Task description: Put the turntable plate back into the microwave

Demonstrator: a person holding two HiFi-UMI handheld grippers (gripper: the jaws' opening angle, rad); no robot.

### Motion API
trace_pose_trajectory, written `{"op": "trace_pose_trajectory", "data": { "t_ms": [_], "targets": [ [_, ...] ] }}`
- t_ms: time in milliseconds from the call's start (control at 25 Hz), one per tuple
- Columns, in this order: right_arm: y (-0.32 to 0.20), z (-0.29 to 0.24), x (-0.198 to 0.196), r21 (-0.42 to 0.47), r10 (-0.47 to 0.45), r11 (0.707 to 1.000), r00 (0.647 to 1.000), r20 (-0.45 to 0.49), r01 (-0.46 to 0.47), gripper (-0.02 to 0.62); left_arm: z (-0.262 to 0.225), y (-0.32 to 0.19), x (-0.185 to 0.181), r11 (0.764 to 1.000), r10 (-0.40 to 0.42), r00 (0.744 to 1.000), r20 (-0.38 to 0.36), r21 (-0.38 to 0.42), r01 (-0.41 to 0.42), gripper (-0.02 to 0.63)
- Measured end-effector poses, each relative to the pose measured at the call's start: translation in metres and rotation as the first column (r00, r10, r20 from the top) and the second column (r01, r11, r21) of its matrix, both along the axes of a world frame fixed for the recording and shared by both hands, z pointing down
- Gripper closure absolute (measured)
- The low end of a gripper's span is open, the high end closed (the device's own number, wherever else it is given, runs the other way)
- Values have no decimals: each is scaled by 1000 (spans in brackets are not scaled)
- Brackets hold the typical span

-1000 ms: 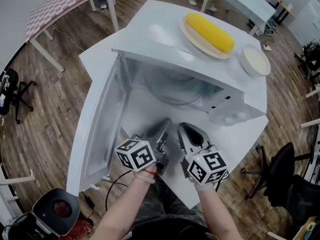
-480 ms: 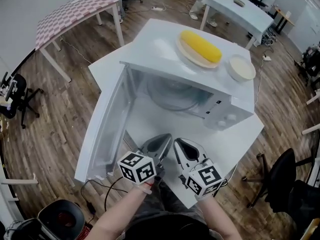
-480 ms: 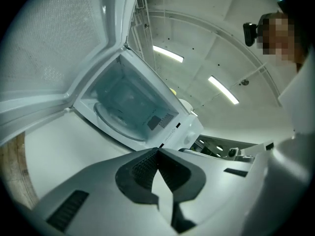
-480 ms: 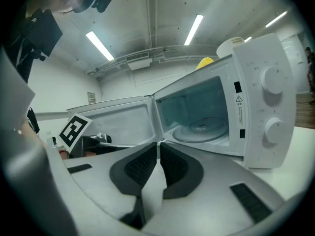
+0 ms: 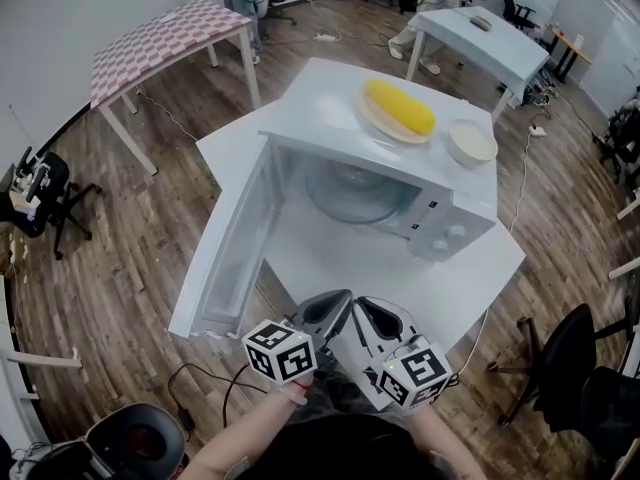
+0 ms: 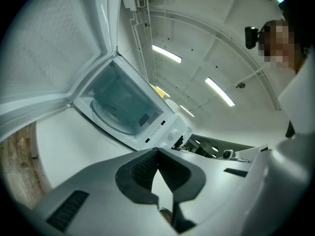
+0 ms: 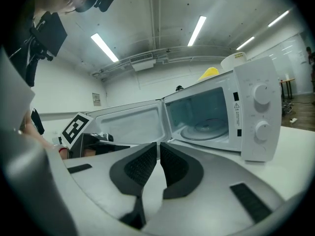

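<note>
The white microwave (image 5: pixel 440 230) stands on a white table (image 5: pixel 480 268) with its door (image 5: pixel 235 238) swung wide open to the left. The glass turntable plate (image 5: pixel 355 193) lies flat inside the cavity; it also shows in the left gripper view (image 6: pixel 115 114) and the right gripper view (image 7: pixel 204 129). My left gripper (image 5: pixel 335 303) and right gripper (image 5: pixel 365 308) hang side by side at the table's near edge, well short of the microwave. Both are shut with nothing between the jaws, as seen on the left gripper (image 6: pixel 157 154) and the right gripper (image 7: pixel 158 146).
On top of the microwave rest a corn cob on a plate (image 5: pixel 400 108) and a white bowl (image 5: pixel 472 141). A checkered table (image 5: pixel 160 38) stands to the far left, another white table (image 5: pixel 480 38) behind. Office chairs (image 5: pixel 570 358) and cables lie on the wooden floor.
Both grippers have drawn back from the microwave opening to the table's near edge, and the head view has pulled away. The plate inside has not moved.
</note>
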State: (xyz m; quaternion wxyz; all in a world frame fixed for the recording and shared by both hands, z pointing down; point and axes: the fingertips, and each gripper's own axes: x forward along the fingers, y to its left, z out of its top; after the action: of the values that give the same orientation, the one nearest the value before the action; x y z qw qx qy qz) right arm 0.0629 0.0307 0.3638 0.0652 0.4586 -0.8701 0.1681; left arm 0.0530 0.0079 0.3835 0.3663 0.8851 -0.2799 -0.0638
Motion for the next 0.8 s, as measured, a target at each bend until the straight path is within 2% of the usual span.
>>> {"op": "trace_pose_trajectory", "data": {
  "t_ms": [280,560,800],
  "targets": [
    [17,-20,5,37,1,999,1000,12,-1,555,-25,12,-7,995,-6,999,37,97,3,594],
    [27,-26,17,44,19,999,999,35,-21,555,-34,21,-8,996,-33,999,10,81,32,594],
    [29,-28,14,46,4,999,999,38,-6,559,-32,29,-10,997,-44,999,20,65,42,594]
  ]
}}
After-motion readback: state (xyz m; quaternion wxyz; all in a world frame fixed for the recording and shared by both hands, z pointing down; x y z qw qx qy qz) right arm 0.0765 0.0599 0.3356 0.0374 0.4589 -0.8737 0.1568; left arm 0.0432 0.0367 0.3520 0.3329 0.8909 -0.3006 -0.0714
